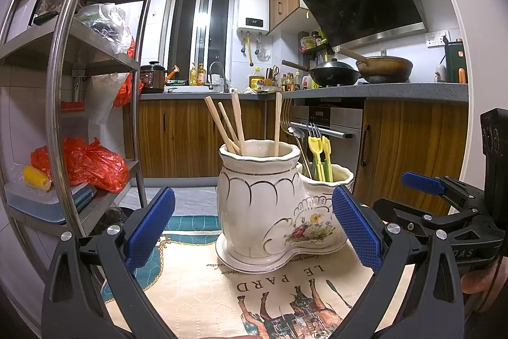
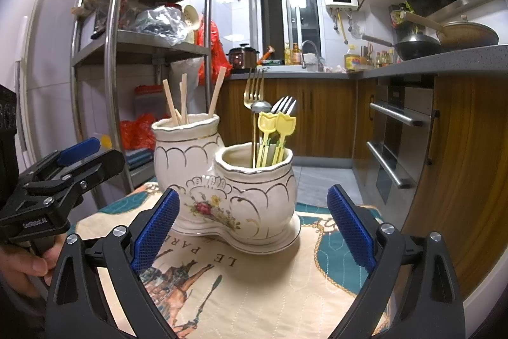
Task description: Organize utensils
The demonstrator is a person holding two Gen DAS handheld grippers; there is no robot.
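Observation:
A white ceramic two-pot utensil holder (image 1: 263, 205) (image 2: 228, 189) with gold trim and a flower print stands on a printed cloth. Its taller pot holds several wooden chopsticks (image 1: 233, 123) (image 2: 184, 100). The lower pot holds metal forks (image 2: 254, 91), a spoon and yellow plastic picks (image 1: 320, 154) (image 2: 273, 129). My left gripper (image 1: 254, 231) is open, its blue pads either side of the holder and short of it, nothing held. My right gripper (image 2: 254, 231) is open too, just in front of the holder, empty. Each view shows the other gripper at its edge.
The cloth (image 1: 206, 291) (image 2: 254, 281) covers a small table. A steel shelf rack (image 1: 95, 78) (image 2: 127, 53) with bags and boxes stands to the left. Wooden cabinets, an oven (image 2: 393, 142) and a countertop with woks (image 1: 336, 73) lie beyond and to the right.

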